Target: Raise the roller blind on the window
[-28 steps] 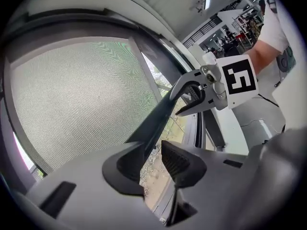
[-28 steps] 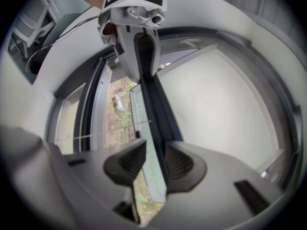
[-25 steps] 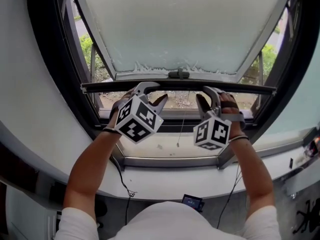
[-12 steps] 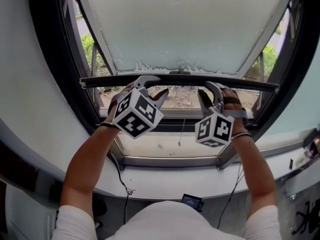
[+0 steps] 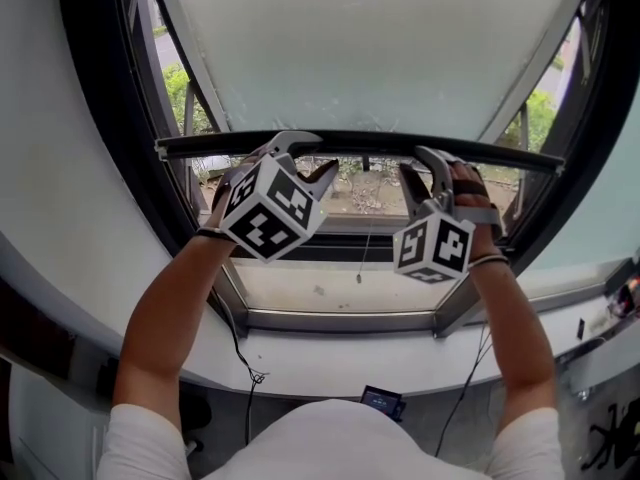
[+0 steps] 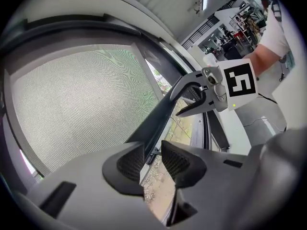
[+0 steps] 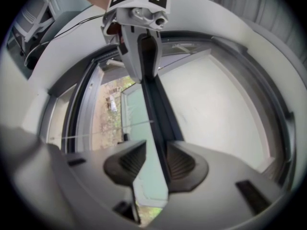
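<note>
The pale roller blind [image 5: 370, 48] covers the upper window, and its dark bottom bar [image 5: 360, 143] runs level across the frame. My left gripper [image 5: 312, 156] straddles the bar left of centre and my right gripper [image 5: 415, 160] straddles it right of centre, one finger above and one below. In the left gripper view the bar [image 6: 163, 114] runs into the gap of my left gripper [image 6: 152, 152], filling it at the pad tips. In the right gripper view the bar [image 7: 158, 119] lies between the jaws of my right gripper [image 7: 156, 159], tight against the right-hand pad.
A black window frame [image 5: 110, 138] surrounds the opening, with a white sill [image 5: 330, 358] below. A thin pull cord [image 5: 362, 258] hangs under the bar's middle. A cable [image 5: 245, 358] trails over the sill, and a small device [image 5: 385, 403] lies near my body.
Both grippers have moved upward together with the bar between their jaws. The bar has risen, and more of the open window shows beneath it.
</note>
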Tool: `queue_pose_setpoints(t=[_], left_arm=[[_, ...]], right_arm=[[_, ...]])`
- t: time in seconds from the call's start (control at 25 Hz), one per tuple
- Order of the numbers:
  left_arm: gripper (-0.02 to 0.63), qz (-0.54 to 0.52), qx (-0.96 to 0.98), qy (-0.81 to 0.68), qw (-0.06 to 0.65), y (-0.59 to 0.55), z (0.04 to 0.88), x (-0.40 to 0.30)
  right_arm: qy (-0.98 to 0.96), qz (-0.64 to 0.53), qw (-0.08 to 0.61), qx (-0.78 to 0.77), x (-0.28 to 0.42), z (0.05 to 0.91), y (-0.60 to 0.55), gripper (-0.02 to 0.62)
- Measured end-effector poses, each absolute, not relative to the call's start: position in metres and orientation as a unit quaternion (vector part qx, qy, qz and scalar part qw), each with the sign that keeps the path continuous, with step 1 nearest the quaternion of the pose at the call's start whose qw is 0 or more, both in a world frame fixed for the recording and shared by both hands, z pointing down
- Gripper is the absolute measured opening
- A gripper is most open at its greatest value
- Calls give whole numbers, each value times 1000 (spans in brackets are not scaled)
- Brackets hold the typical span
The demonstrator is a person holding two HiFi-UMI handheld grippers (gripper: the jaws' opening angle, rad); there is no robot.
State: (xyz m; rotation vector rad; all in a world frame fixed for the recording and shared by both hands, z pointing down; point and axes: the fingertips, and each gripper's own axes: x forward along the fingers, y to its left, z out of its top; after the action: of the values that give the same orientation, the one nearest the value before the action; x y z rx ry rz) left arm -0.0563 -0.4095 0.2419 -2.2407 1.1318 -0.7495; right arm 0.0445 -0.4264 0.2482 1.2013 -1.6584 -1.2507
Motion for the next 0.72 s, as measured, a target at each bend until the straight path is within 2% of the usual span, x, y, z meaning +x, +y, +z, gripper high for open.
queue_pose_setpoints(t=[0.72], left_arm=[[124, -263, -820, 426, 275, -411, 204, -58]], right_arm=[[-629, -503, 342, 484, 44, 211, -430, 132]])
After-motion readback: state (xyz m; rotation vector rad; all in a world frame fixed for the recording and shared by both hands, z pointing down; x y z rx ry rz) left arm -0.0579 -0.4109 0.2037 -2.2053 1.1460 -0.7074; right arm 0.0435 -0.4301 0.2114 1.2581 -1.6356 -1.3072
